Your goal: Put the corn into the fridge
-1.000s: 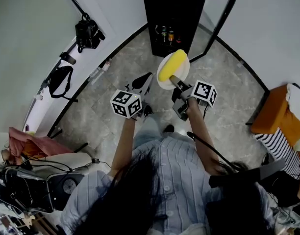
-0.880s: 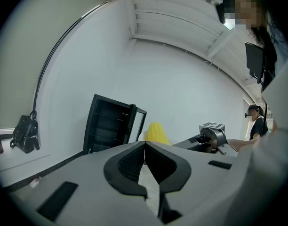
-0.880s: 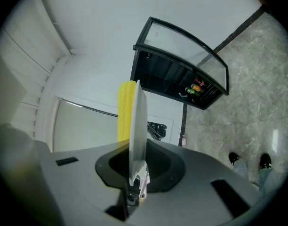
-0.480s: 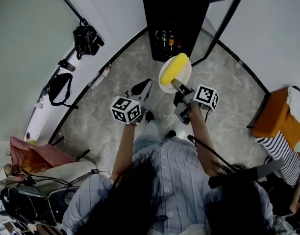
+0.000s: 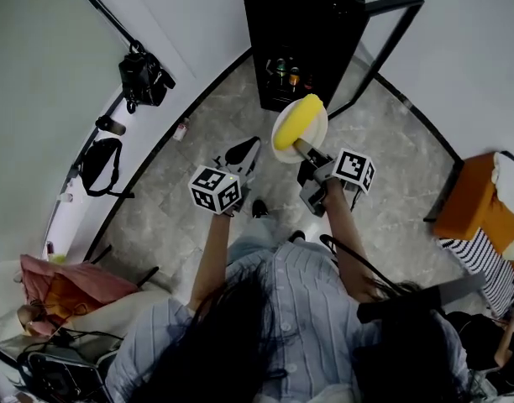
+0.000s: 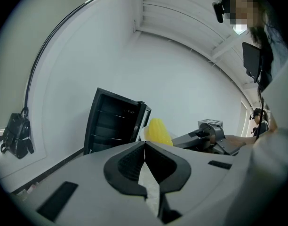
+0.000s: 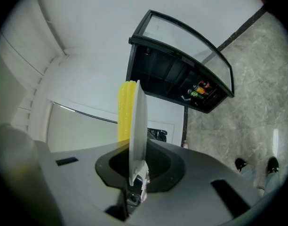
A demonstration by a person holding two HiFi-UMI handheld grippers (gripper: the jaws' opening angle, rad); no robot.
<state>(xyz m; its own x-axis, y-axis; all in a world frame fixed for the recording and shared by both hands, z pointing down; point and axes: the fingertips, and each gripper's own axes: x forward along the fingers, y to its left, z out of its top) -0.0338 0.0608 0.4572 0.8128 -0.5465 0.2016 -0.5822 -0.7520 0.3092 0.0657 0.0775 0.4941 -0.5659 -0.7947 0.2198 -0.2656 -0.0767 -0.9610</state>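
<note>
A yellow corn cob [image 5: 295, 114] lies on a white plate [image 5: 312, 133]. My right gripper [image 5: 302, 149] is shut on the plate's near rim and holds it in the air in front of the black fridge [image 5: 303, 23]. The fridge's glass door [image 5: 383, 44] stands open to the right, and drinks [image 5: 285, 67] sit on a low shelf. In the right gripper view the plate [image 7: 137, 126] is edge-on between the jaws of the right gripper [image 7: 134, 173], with the corn [image 7: 125, 109] on its left. My left gripper [image 5: 244, 151] is shut and empty, left of the plate; its tips [image 6: 144, 146] meet.
A black camera bag [image 5: 144, 75] and a second bag [image 5: 102, 162] hang by the left wall. An orange seat [image 5: 475, 196] with striped cloth stands at the right. Pink and orange clothes [image 5: 60, 280] lie at the lower left. The floor is grey stone tile [image 5: 198, 141].
The person has stepped toward the fridge, which now sits lower and closer in the head view. Both grippers keep their hold and spacing; the plate stays level with the corn on it.
</note>
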